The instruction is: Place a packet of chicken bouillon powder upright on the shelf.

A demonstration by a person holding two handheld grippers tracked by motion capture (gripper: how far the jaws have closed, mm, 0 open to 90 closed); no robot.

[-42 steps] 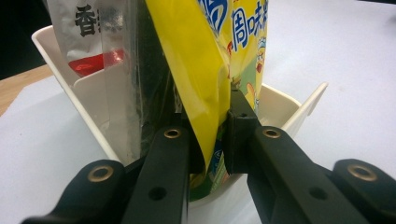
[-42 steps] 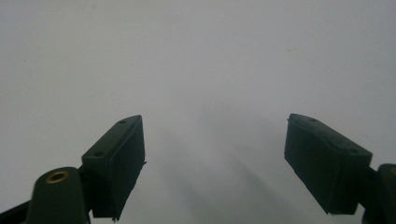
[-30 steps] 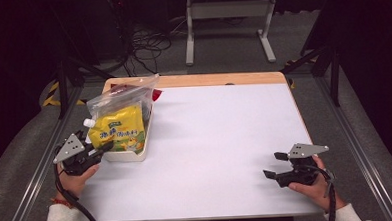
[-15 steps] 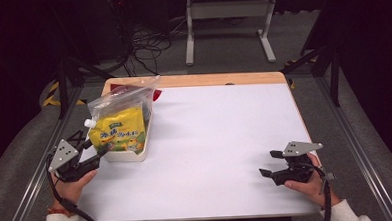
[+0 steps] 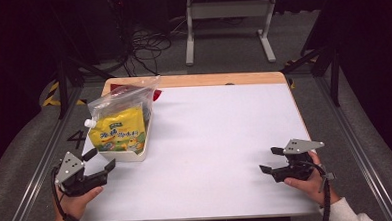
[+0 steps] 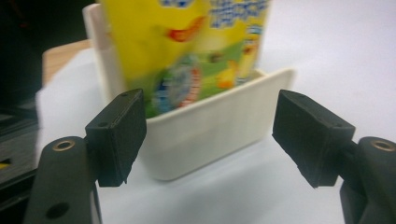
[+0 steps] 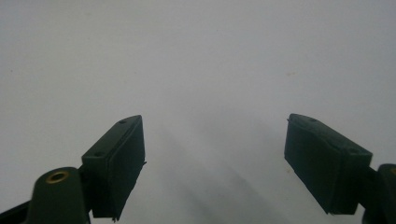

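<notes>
The table (image 5: 220, 139) is sitting white and mostly bare, w/ a white tub (image 5: 123, 154) at its left edge, about midway between near and far. A yellow drink pouch (image 5: 119, 134) is standing in the tub inside a clear zip bag (image 5: 121, 101) — so the packing looks done, and prob. what's left is just pulling the hands clear.

The left gripper (image 5: 98, 162) is hanging just near-left of the tub, apart from it; its jaws have just been opening and are standing wide w/ nothing gripped — in the left gripper view the tub's near corner (image 6: 205, 140) is showing between the pads (image 6: 119, 135), not touched. The right gripper (image 5: 268, 160) is resting at the near right, well apart from the tub, jaws spread wide over bare table, holding nothing.
</notes>
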